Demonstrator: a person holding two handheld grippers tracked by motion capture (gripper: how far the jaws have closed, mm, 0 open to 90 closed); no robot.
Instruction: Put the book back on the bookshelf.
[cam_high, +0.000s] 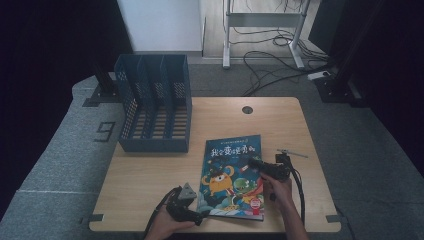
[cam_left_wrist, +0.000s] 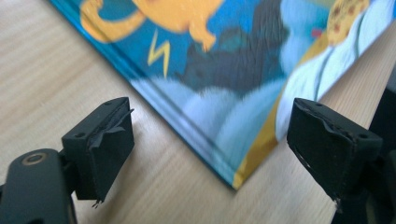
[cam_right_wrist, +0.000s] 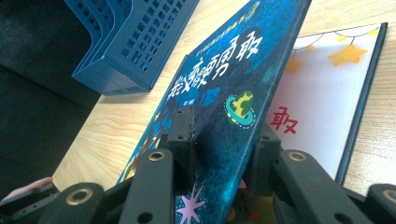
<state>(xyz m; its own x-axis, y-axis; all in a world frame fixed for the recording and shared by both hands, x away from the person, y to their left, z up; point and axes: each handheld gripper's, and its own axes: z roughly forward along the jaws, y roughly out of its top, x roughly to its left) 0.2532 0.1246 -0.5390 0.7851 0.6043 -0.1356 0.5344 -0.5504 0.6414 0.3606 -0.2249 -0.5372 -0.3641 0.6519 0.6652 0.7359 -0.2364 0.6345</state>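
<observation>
A light wooden surface (cam_high: 150, 172) is seen from above, with a person's forearms reaching in from the near edge. A children's picture book (cam_high: 231, 175) with a dark blue cover, cartoon monsters and Chinese lettering lies near the front middle of the surface. Behind it and to the left stands a blue plastic file rack (cam_high: 155, 102) with slotted walls and several upright compartments.

The right tongs (cam_right_wrist: 223, 156) are clenched on the book's front cover at its right edge, one jaw on each face of it. In the right gripper view the cover is raised at a slant, and a white inner page (cam_right_wrist: 327, 93) with yellow stars and a red character shows beneath it.

The left tongs (cam_left_wrist: 208, 140) are released, jaws spread wide, just above the surface at the book's near left corner (cam_left_wrist: 236, 179). That corner lies between the two jaws, touching neither. In the high view the left tongs sit just beside the book's lower left edge.
</observation>
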